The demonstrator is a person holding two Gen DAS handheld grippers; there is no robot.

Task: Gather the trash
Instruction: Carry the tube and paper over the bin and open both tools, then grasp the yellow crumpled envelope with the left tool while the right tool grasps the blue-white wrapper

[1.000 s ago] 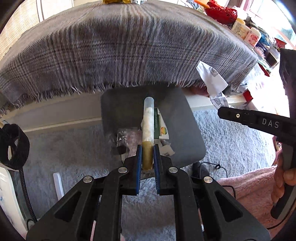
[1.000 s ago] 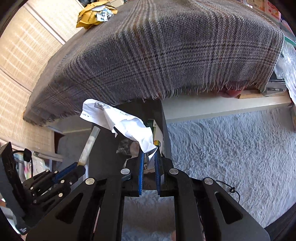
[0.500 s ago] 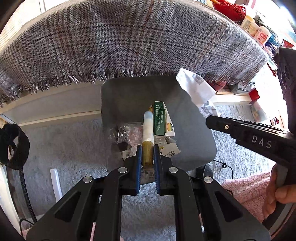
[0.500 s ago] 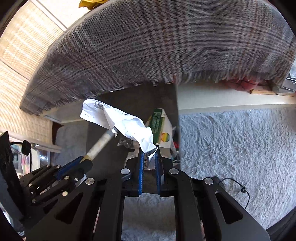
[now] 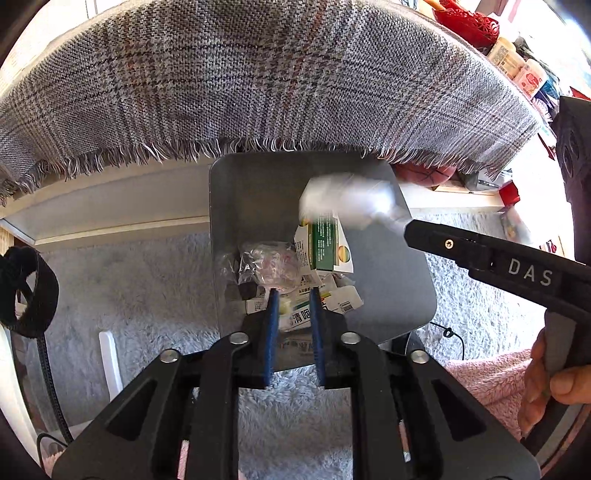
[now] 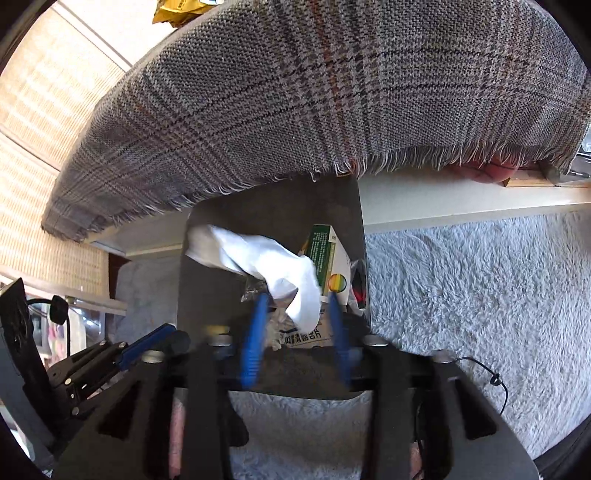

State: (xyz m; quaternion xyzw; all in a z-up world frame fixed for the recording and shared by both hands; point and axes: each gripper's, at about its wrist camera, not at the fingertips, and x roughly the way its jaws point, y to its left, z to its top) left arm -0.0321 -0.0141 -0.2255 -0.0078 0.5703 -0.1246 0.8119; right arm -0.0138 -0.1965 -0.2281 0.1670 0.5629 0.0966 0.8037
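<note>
A grey bin (image 5: 255, 192) stands on the rug under the table edge; it also shows in the right wrist view (image 6: 207, 295). It holds a green-and-white box (image 5: 325, 247), a clear plastic wrapper (image 5: 266, 262) and white packaging. My left gripper (image 5: 293, 295) is open and empty just over the bin. My right gripper (image 6: 295, 299) is open over the bin. A crumpled white paper (image 6: 258, 262) hangs blurred between its fingers, free of the pads. It shows blurred in the left wrist view (image 5: 347, 203).
A grey plaid cloth (image 5: 258, 81) drapes the table above the bin, fringe hanging over its far rim. Pale shag rug (image 6: 461, 277) lies around. A black strap and cable (image 5: 29, 291) are at the left. Bottles and a red basket (image 5: 469, 22) sit at the far right.
My left gripper opened and the plastic tube it held is gone from its fingers. My right gripper opened and let go of the white paper, which is dropping over the bin.
</note>
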